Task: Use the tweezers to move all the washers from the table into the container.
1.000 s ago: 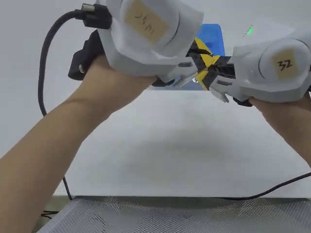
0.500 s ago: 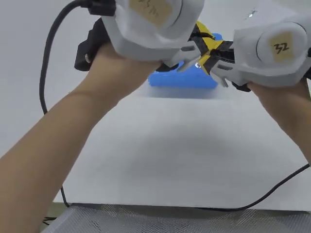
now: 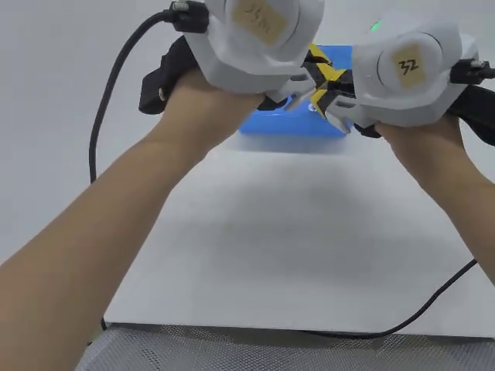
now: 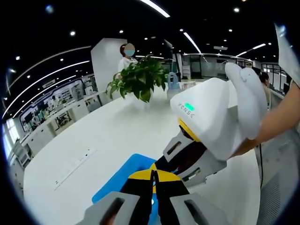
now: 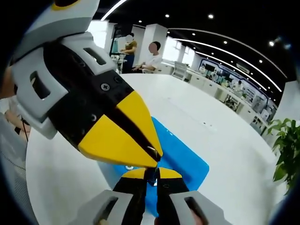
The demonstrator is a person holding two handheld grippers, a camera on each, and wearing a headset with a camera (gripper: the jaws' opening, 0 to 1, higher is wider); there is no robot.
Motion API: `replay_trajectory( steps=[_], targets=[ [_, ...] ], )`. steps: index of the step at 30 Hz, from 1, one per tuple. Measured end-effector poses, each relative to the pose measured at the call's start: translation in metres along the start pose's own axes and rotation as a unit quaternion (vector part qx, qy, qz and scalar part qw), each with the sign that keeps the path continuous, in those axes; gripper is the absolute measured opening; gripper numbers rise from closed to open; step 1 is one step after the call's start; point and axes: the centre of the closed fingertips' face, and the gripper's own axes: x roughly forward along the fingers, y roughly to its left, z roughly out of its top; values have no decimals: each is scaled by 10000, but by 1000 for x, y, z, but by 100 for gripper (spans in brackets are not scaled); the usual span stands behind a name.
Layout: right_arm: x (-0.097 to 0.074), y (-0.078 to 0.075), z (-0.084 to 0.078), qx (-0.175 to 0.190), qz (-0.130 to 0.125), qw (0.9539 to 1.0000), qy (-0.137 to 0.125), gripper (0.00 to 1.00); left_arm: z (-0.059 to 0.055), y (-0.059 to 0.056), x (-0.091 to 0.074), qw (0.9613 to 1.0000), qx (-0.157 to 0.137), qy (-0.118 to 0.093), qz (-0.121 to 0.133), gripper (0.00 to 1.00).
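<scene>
I hold my left claw (image 4: 153, 180) and my right claw (image 5: 151, 177) tip to tip, each with its jaws pressed together, just above the blue container (image 3: 294, 127) at the far side of the white table (image 3: 294, 232), likely so that anything pinched there, too small for me to make out, would fall inside.

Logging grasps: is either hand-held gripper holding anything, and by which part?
Cannot tell. The left hand-held gripper and right hand-held gripper meet tip to tip over the blue container; any held item is unclear.
</scene>
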Motion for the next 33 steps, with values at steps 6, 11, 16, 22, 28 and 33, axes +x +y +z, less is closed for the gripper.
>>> replay_trajectory(
  steps=[6, 11, 16, 22, 28, 33],
  targets=[
    [3, -3, -2, 187, 17, 9998, 99, 4, 1, 0, -1, 10000, -96, 14, 8, 0],
    [-1, 0, 0, 307, 41, 9995, 81, 5, 0, 0, -5, 10000, -49, 65, -9, 0],
    [-14, 5, 8, 298, 1, 9996, -34, 6, 7, -9, -15, 10000, -49, 22, -38, 0],
    [-42, 12, 24, 172, -229, 9991, -318, 7, 27, -26, -38, 9997, 137, -159, -84, 0],
    [-71, 26, 27, -334, -523, 9972, -411, 6, 40, -50, -57, 9992, 147, -306, -228, 0],
    [-81, 46, 14, -864, -566, 9945, -194, 4, 35, -70, -62, 9991, -41, -204, -368, 0]
  ],
)
